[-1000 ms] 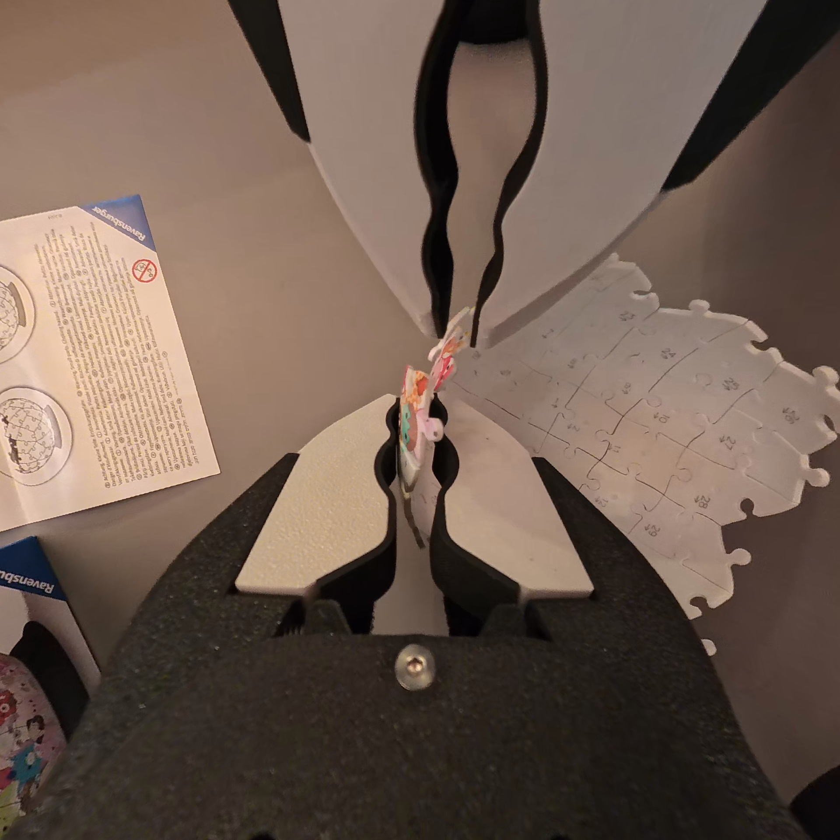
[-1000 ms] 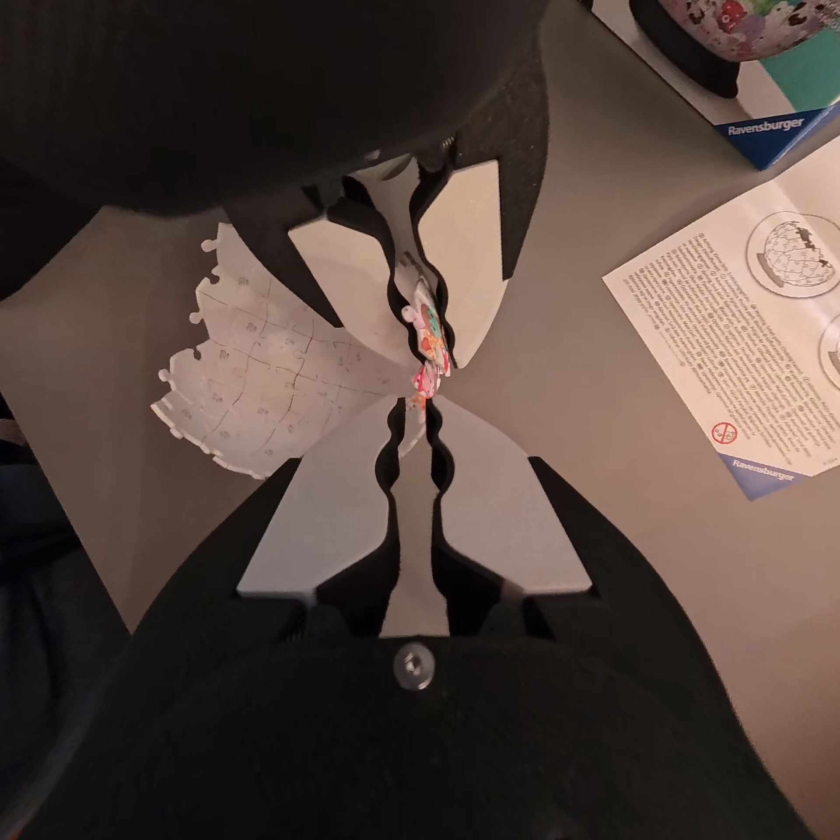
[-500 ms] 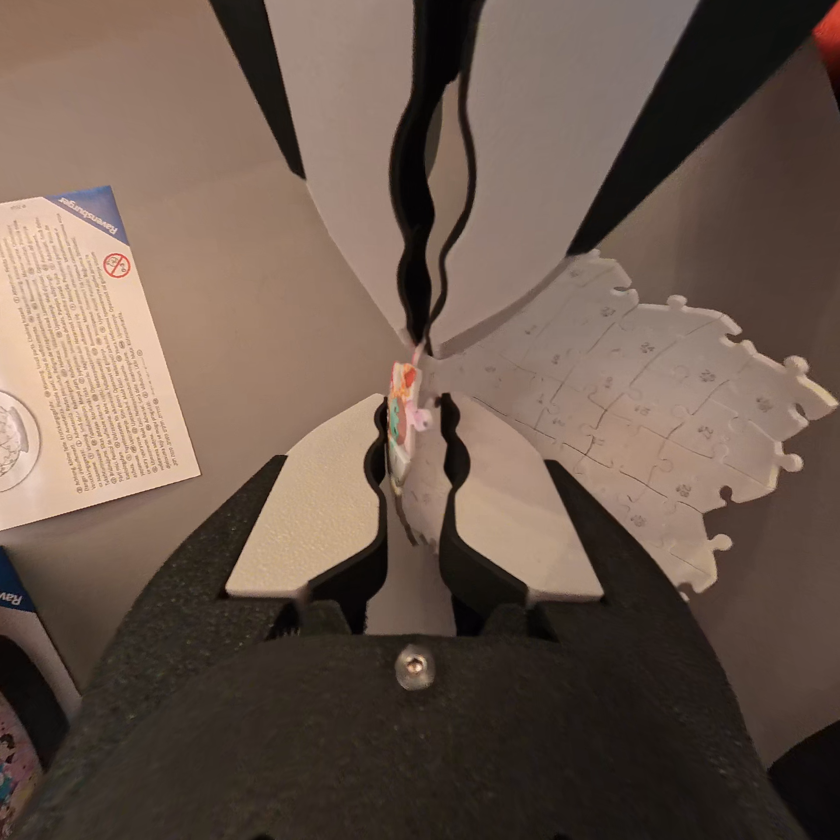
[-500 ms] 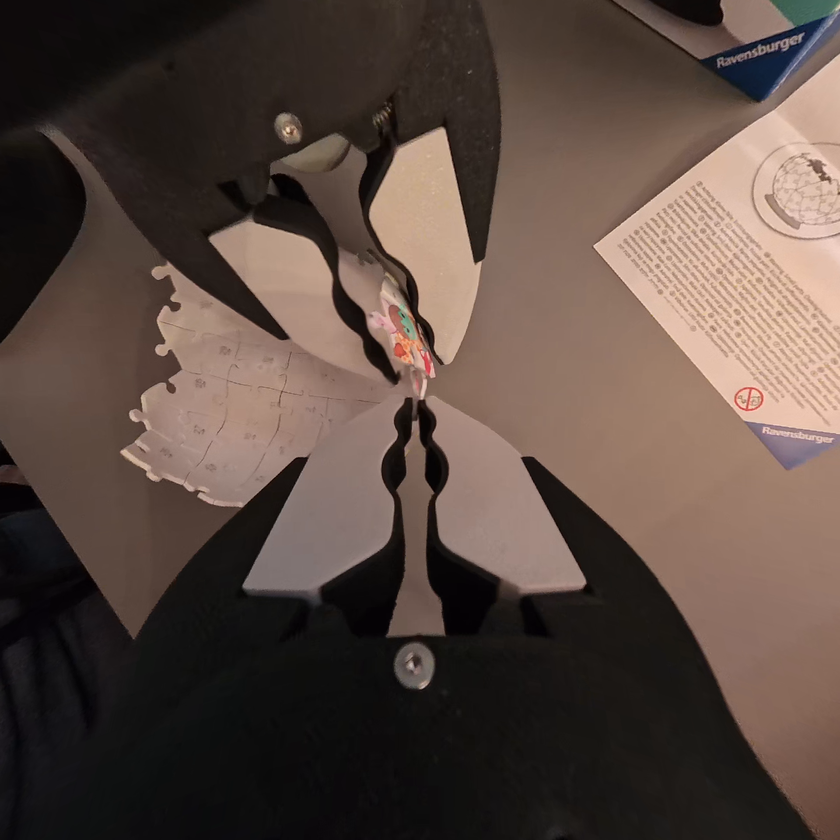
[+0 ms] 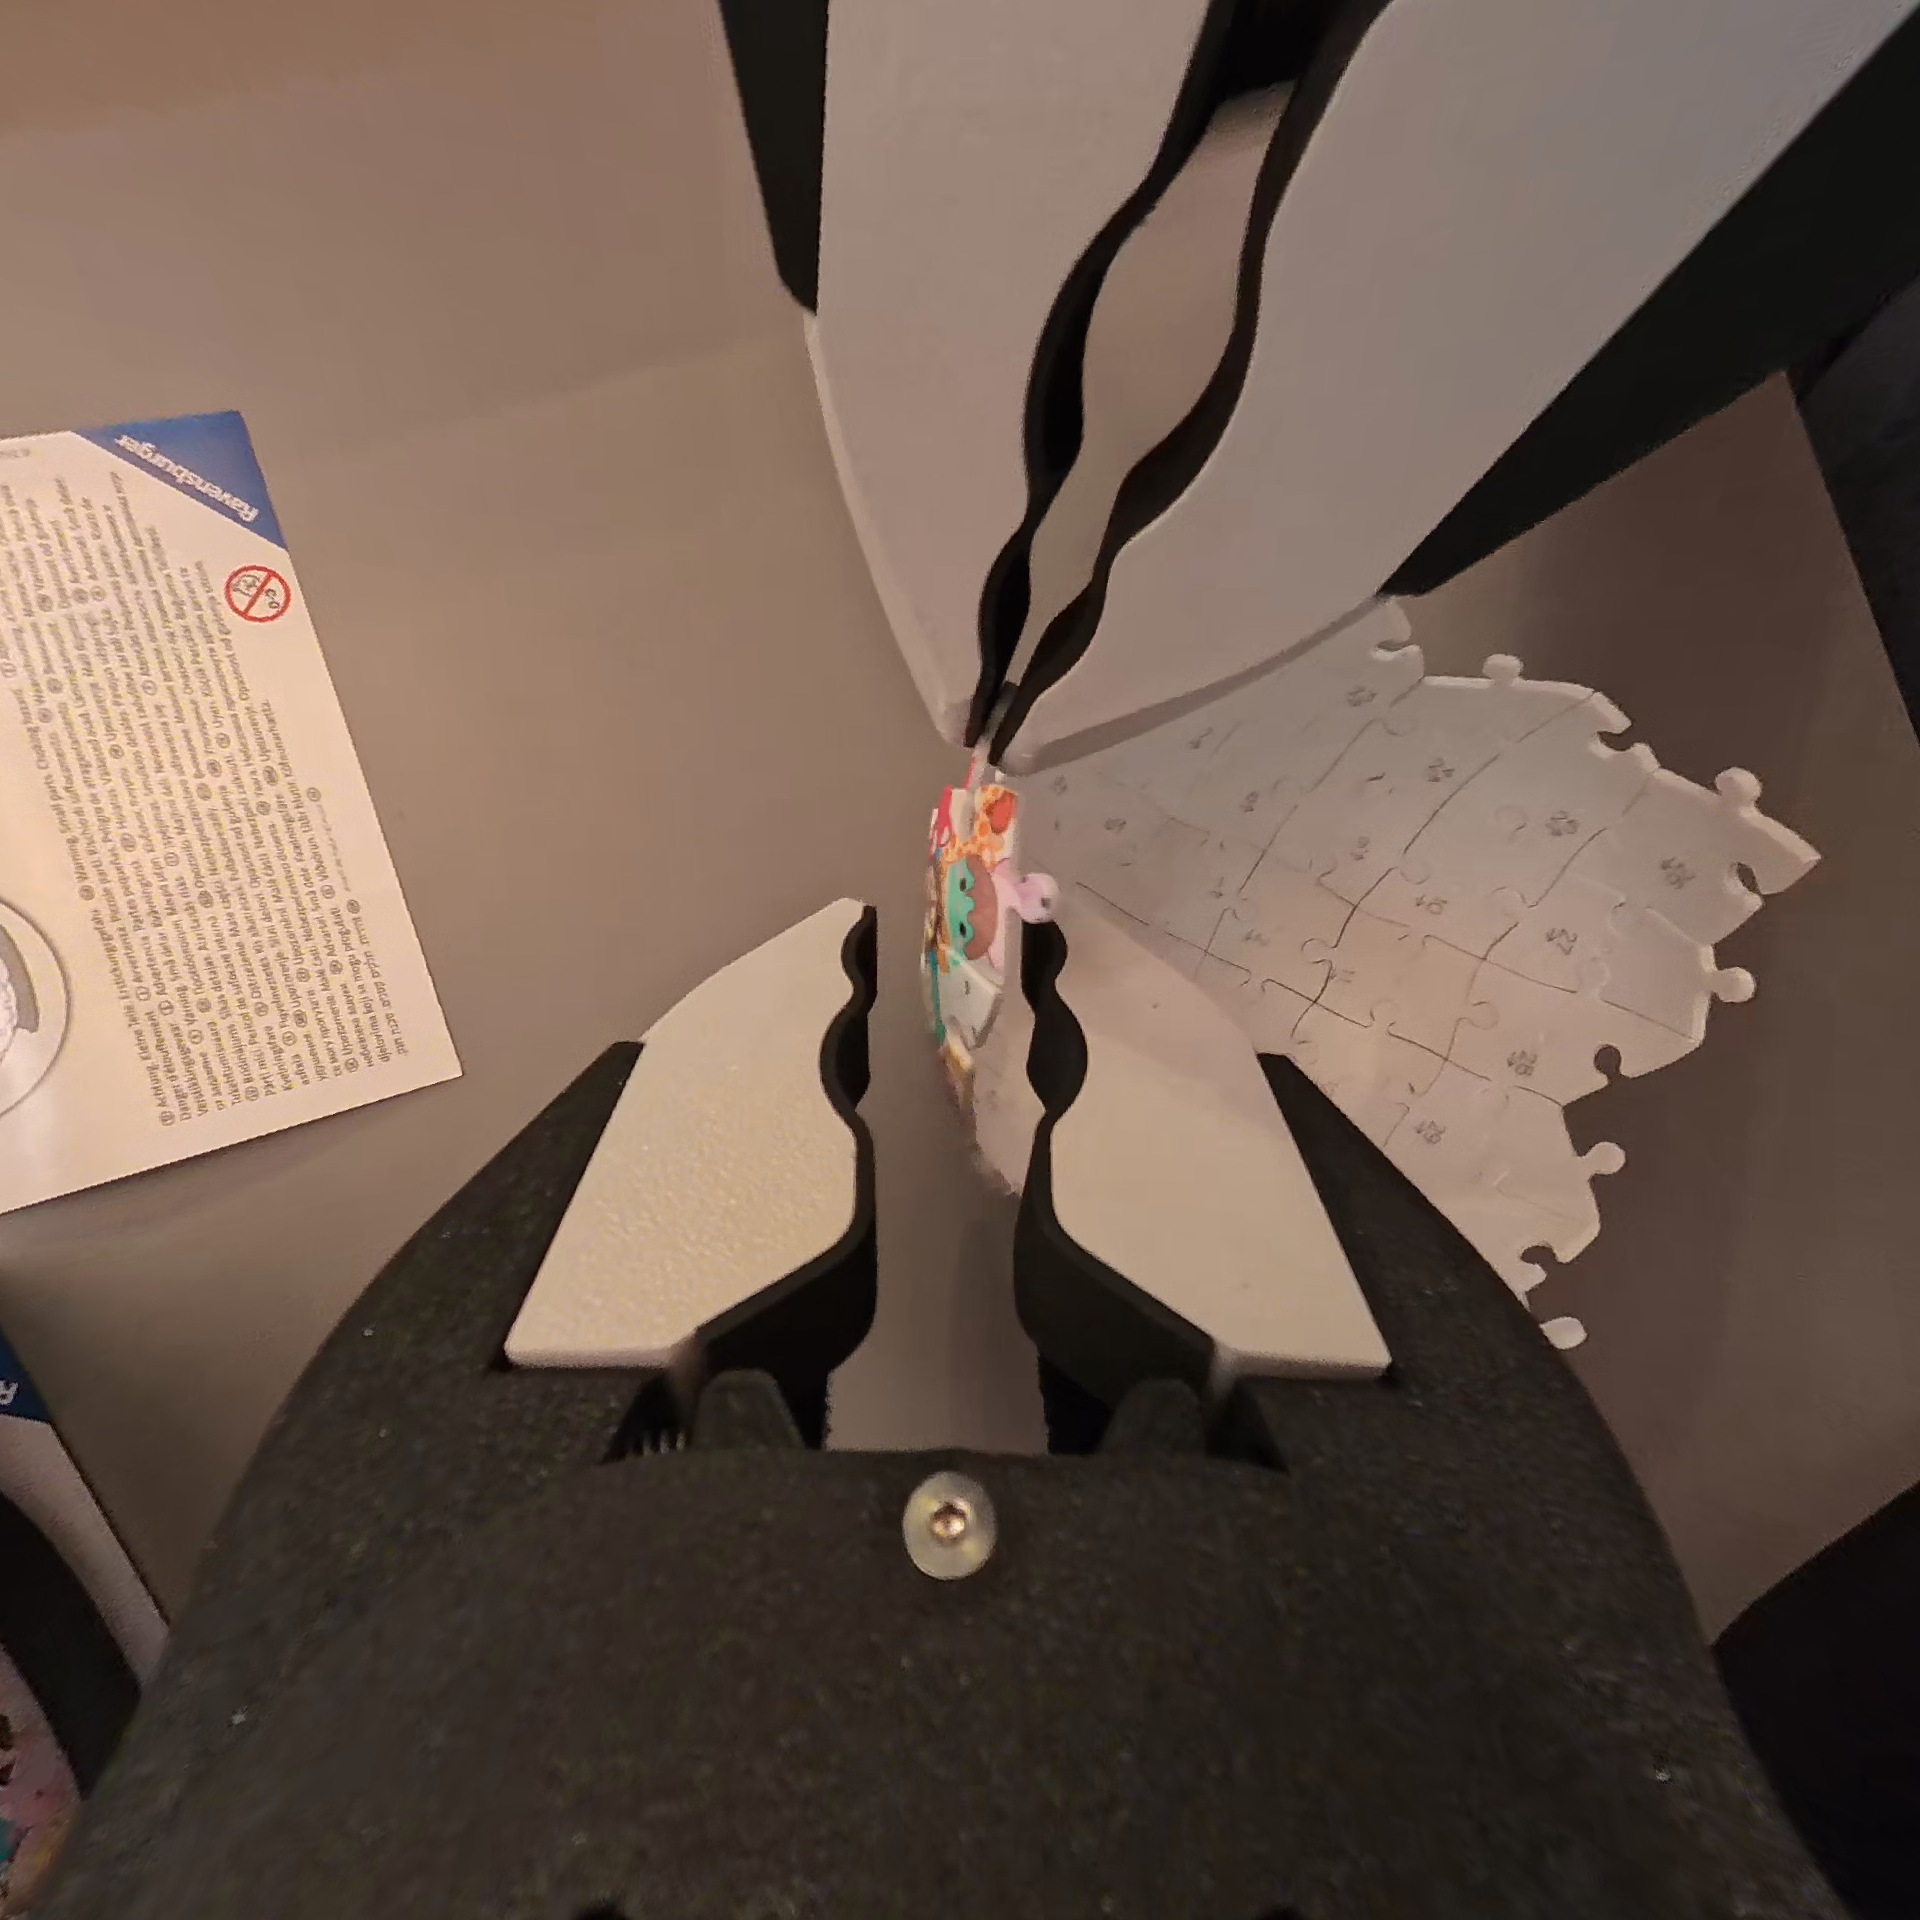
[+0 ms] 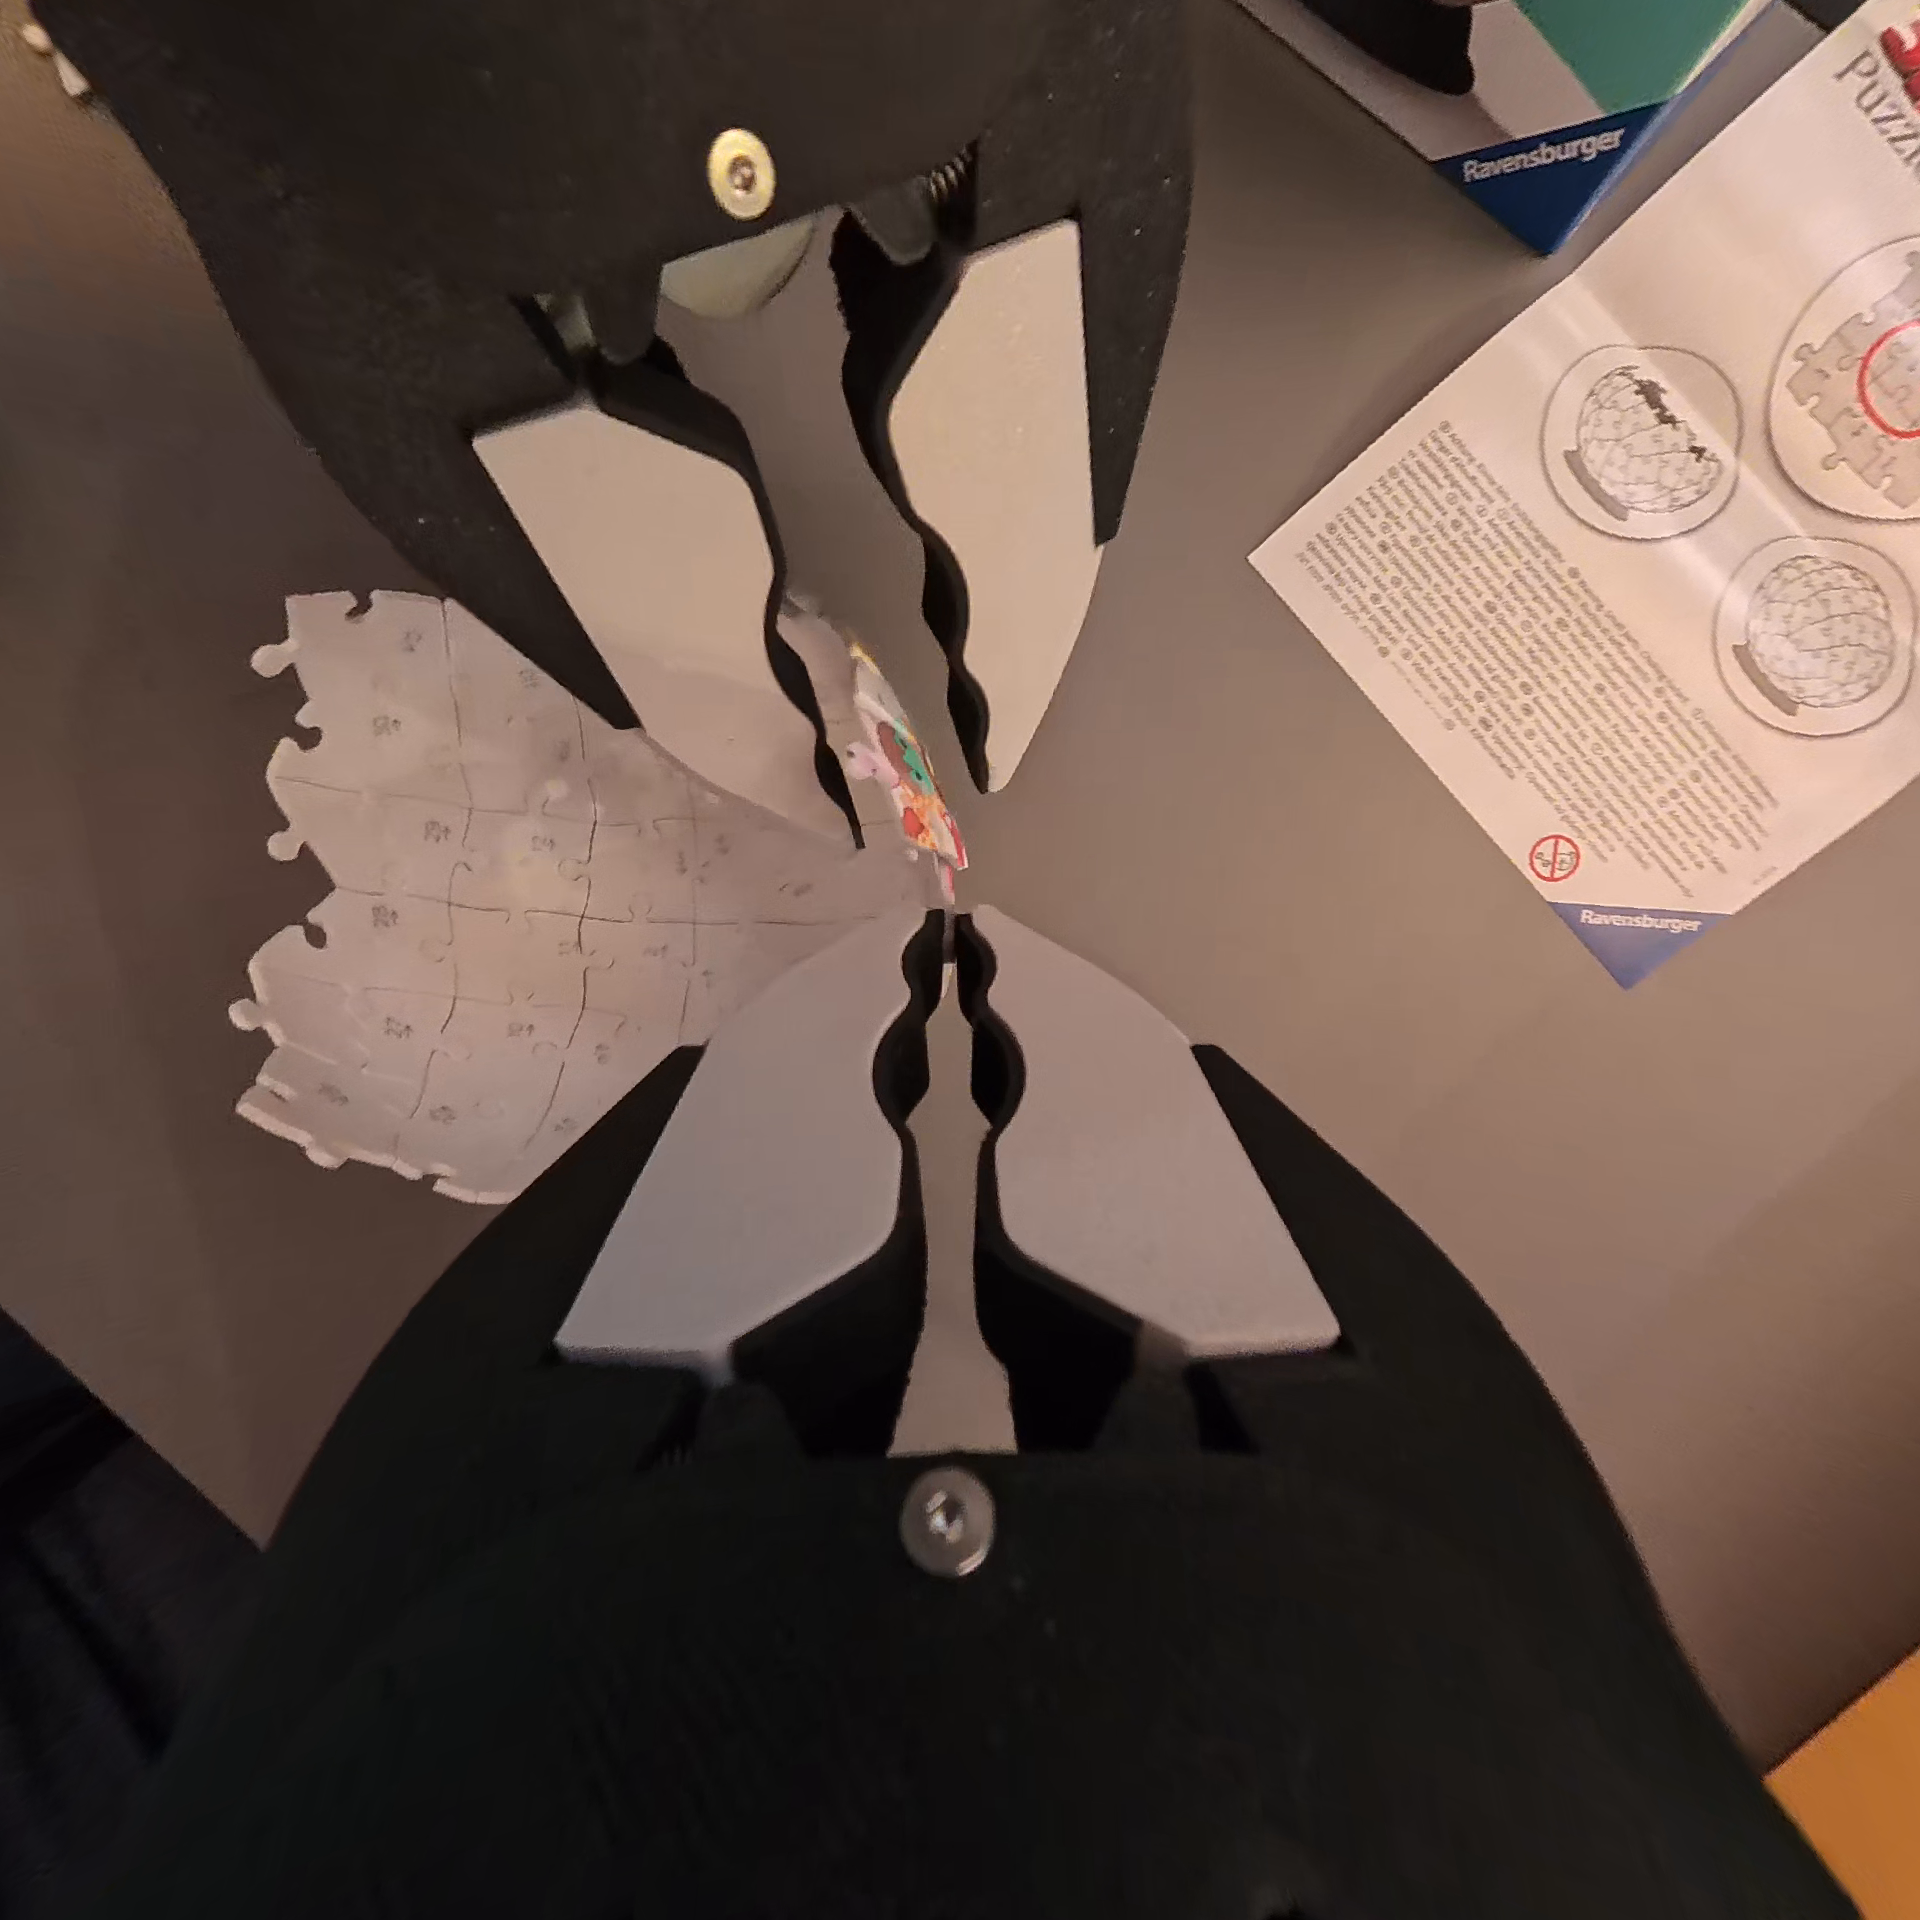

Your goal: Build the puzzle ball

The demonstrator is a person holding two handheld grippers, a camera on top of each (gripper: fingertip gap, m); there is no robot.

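The assembled puzzle section [image 5: 1455, 935] is a curved sheet of joined pieces. Its white numbered back faces both cameras, and its coloured printed side [image 5: 971, 914] shows edge-on. It also shows in the right wrist view [image 6: 468, 904]. My right gripper [image 6: 948, 920] is shut on the section's near edge; in the left wrist view it [image 5: 987, 732] pinches the top of the coloured edge. My left gripper [image 5: 951, 925] is open, with the coloured edge standing between its jaws, close to the right finger. In the right wrist view the left gripper [image 6: 920, 810] comes in from above.
A white instruction leaflet [image 5: 187, 810] lies flat on the grey table [image 5: 571, 520]; it is at the right in the right wrist view [image 6: 1662, 623]. The puzzle box [image 6: 1538, 177] is behind it. The table's edge runs along the lower left [image 6: 135, 1434]. Less than 4 cm separates the two grippers' tips.
My left gripper has opened and let go of the puzzle section. My right gripper has shut on its edge. Both grippers have shifted slightly over the table.
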